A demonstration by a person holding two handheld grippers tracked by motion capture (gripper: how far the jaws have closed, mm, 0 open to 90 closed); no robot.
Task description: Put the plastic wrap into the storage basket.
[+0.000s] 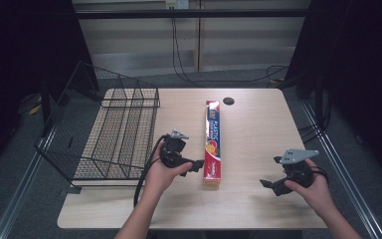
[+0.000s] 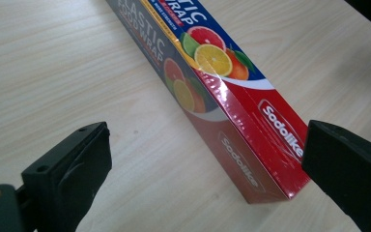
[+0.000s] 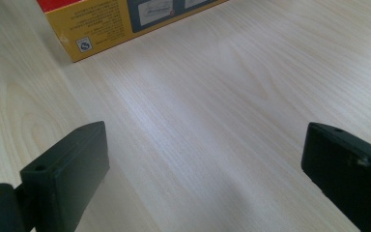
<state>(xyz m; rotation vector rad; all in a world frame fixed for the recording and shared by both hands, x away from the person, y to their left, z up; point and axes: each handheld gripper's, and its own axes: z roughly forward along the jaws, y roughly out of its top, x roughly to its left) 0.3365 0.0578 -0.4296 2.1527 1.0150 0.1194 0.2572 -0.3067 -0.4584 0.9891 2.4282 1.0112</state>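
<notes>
The left claw [image 2: 206,159] stands spread wide, its two black jaws either side of the near end of the food wrap box [image 2: 232,121], with a clear gap to the box on the one side and the other jaw close at the box's corner; whether that jaw touches the box cannot be told. The box is long and narrow, glossy, red at the near end and dark blue farther along, with a yellow stripe on its edge and pictures of cut citrus fruit: orange, grapefruit, lime. "PLASTIC FOOD WRAP" reads in white along it, and the brand "Sodolike" sits in a white-edged badge on two faces near the end.

The right claw [image 3: 203,164] is spread just as wide over bare pale wood, pinching nothing; beyond it lies a yellow face of the box [image 3: 125,21], with small print panels too fine to read and a small square mark at the corner.

From the high view the box [image 1: 213,142] lies lengthwise near the middle of the worktop [image 1: 258,139], the left claw [image 1: 199,164] at its near end and the right claw [image 1: 271,185] well apart to the right; a black wire basket [image 1: 114,134] stands on the worktop's left side, and a round dark hole [image 1: 229,101] sits near the far edge.
</notes>
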